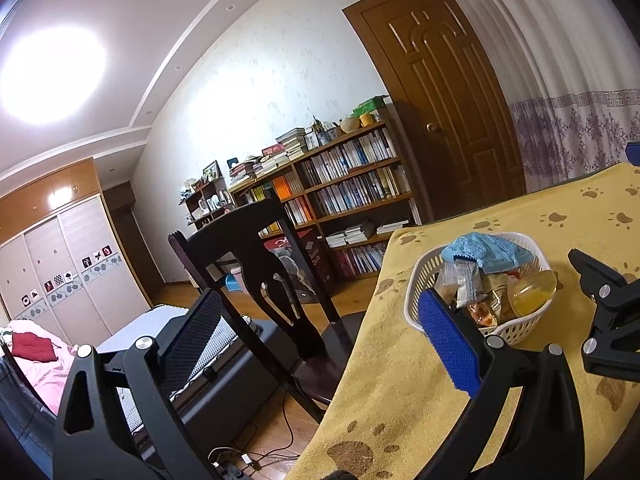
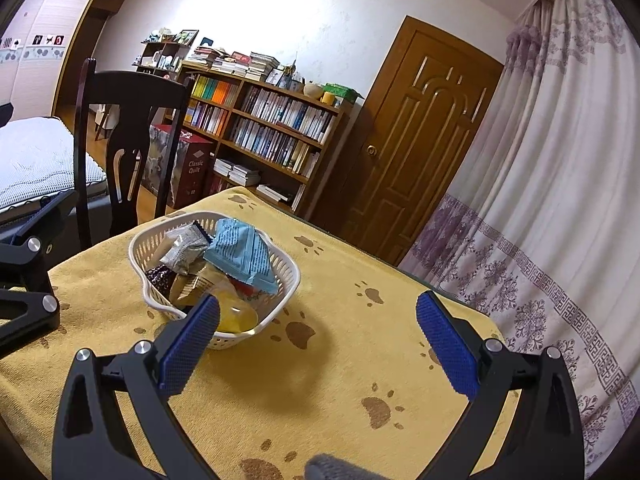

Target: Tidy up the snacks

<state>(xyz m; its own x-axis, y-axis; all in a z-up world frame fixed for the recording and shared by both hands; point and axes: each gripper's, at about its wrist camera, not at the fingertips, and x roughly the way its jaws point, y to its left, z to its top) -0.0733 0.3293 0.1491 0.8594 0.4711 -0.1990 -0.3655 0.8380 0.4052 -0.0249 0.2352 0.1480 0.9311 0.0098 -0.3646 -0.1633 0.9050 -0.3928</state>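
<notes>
Right wrist view is showing the white perforated plastic basket [image 2: 280,276] sitting on the bench under a yellow paw-print towel cloth [image 2: 360,360], and it is already holding the snacks in a loose heap. A light-blue foil packet [image 2: 244,258] is lying on top, a silver crinkled wrapper [image 2: 184,252] is leaning behind it, a dark dotted packet [image 2: 160,278] is tucked at the left wall, and a clear yellow jelly cup [image 2: 236,316] is resting against the near rim.

The right gripper [image 2: 318,344] is hovering over bare cloth with its blue fingers [image 2: 448,344] spread wide and holding nothing. In the left wrist view the left gripper [image 1: 320,328] is likewise splayed and empty, one finger [image 1: 450,344] just in front of the basket [image 1: 520,330], the other out over a dark wooden chair [image 1: 256,264].

The packets are probably light, soft and slippery, so pinching a sealed edge seems safest. The jelly cup [image 1: 534,292] is likely stiffer but crushable; taking it gently across its sides looks best. The basket itself looks light enough to skid on the cloth if nudged.
</notes>
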